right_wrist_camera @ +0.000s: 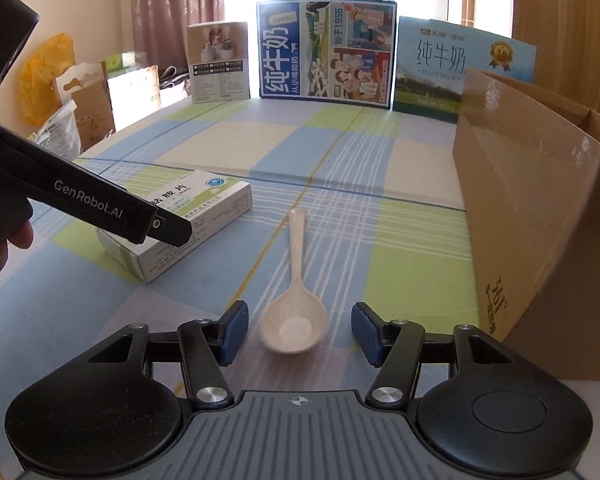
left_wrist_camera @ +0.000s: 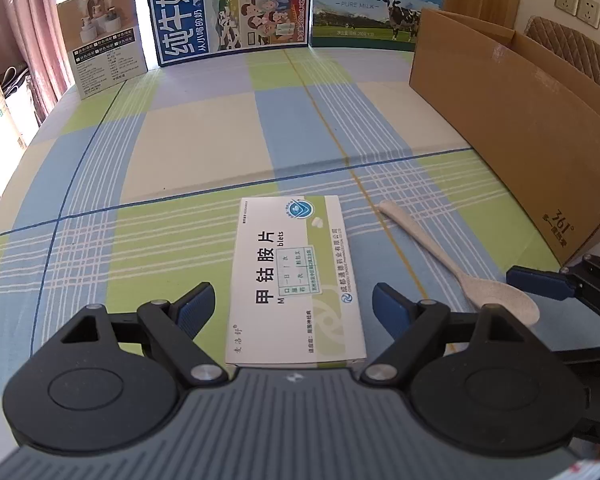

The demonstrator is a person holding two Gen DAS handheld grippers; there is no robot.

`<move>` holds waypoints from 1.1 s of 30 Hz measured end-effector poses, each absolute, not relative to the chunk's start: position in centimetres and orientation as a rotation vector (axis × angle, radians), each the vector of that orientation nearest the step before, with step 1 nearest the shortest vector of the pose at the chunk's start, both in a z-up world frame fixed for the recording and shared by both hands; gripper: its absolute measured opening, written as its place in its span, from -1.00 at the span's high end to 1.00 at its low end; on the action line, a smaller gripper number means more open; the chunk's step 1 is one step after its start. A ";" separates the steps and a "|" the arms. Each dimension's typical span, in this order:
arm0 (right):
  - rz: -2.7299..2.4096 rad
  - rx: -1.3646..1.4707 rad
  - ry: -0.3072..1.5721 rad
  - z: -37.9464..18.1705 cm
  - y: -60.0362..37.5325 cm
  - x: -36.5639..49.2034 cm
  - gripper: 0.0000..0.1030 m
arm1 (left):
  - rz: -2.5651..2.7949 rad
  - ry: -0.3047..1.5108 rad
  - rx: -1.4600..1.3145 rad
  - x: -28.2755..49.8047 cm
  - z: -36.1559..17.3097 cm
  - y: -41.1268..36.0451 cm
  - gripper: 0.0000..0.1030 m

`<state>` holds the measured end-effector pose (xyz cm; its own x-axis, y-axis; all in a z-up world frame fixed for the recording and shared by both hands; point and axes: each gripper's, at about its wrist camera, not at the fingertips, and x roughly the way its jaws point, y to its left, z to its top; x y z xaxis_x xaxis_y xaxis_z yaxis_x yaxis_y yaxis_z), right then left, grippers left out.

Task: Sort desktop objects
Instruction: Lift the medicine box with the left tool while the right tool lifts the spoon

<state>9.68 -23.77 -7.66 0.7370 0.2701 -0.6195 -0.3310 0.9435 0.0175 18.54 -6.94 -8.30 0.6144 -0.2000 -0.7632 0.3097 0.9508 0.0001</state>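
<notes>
Left wrist view: the left gripper hangs low over the checked tablecloth with its jaws spread wide, and the white-and-green medicine box lies flat between the two blue pads, its near end reaching back toward the gripper body. Neither pad touches the box; there is cloth showing on each side. Just right of the box lies the cream spoon, handle pointing far-left, bowl near-right, partly tucked behind the right finger linkage. At the right edge the right gripper pokes in with one blue pad visible beside the spoon's bowl. A big brown cardboard box stands along the right side, open at the top. At the far end stand two milk cartons and a small product box.

Right wrist view: the right gripper is parted too, and the spoon sits bowl-up on the cloth, bowl right between the blue pads, handle running away toward the far side. No contact on either side. To the left, the medicine box lies on the cloth, partly covered by the black body of the left gripper, with a hand at the left edge. The cardboard box fills the right.
</notes>
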 end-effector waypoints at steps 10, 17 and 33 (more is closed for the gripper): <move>0.343 -0.113 0.652 -7.6 -23.6 9.5 0.41 | -0.303 0.859 0.136 18.7 -8.3 -7.4 -0.61; 0.331 -0.089 0.658 -7.5 -23.7 9.3 0.42 | -0.307 0.867 0.135 18.8 -8.5 -7.3 -0.61; 0.317 -0.063 0.665 -7.2 -24.0 9.4 0.43 | -0.301 0.901 0.170 20.1 -9.4 -8.1 -0.51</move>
